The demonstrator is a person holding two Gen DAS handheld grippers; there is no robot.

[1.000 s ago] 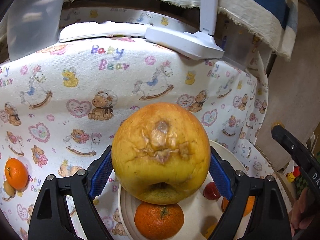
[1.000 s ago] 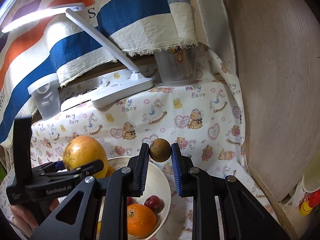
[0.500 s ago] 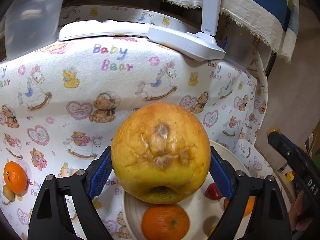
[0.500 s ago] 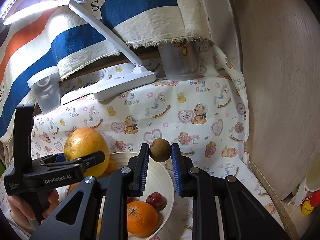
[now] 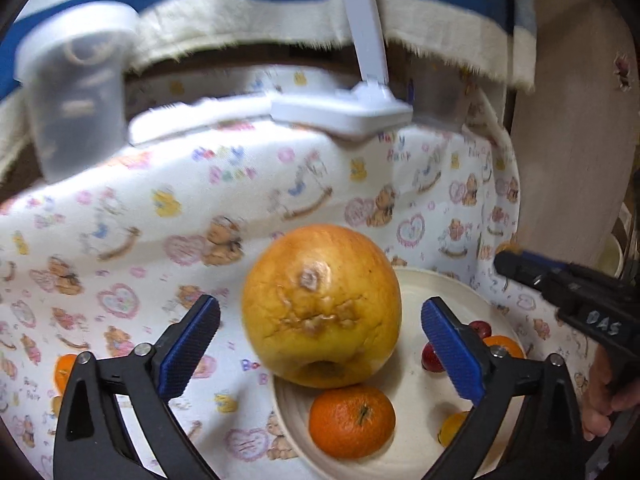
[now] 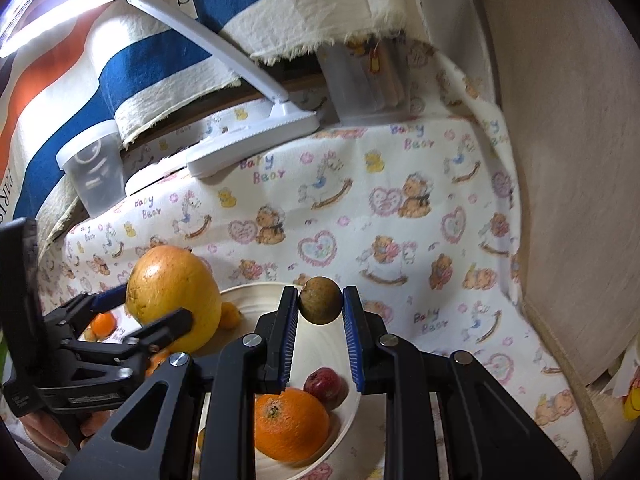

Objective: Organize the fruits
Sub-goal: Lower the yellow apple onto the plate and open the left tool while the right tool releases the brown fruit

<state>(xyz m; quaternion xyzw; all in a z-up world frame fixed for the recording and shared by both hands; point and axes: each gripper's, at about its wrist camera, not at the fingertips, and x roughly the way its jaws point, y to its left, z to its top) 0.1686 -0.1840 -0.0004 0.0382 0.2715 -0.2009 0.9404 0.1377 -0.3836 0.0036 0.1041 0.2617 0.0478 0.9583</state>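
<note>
A large yellow-orange grapefruit [image 5: 322, 306] rests at the far left edge of the cream bowl [image 5: 436, 292]. My left gripper [image 5: 320, 340] is open, its blue pads apart from the fruit on both sides. The bowl holds an orange [image 5: 352, 420], a small red fruit [image 5: 432, 358] and other small fruits. My right gripper [image 6: 320, 312] is shut on a small brown round fruit [image 6: 320, 300] above the bowl [image 6: 256, 292]. The right wrist view shows the grapefruit [image 6: 172, 296], an orange [image 6: 292, 424] and a red fruit [image 6: 324, 384].
A white desk lamp base [image 5: 340, 114] and a clear lidded container [image 5: 76, 88] stand at the back of the bear-print cloth. A small orange [image 5: 66, 372] lies on the cloth at left. A wooden panel [image 6: 560, 160] borders the right side.
My left gripper has opened and let go of the grapefruit, which now sits in the bowl's left edge. The left gripper has drawn back slightly. The right gripper still holds the brown fruit.
</note>
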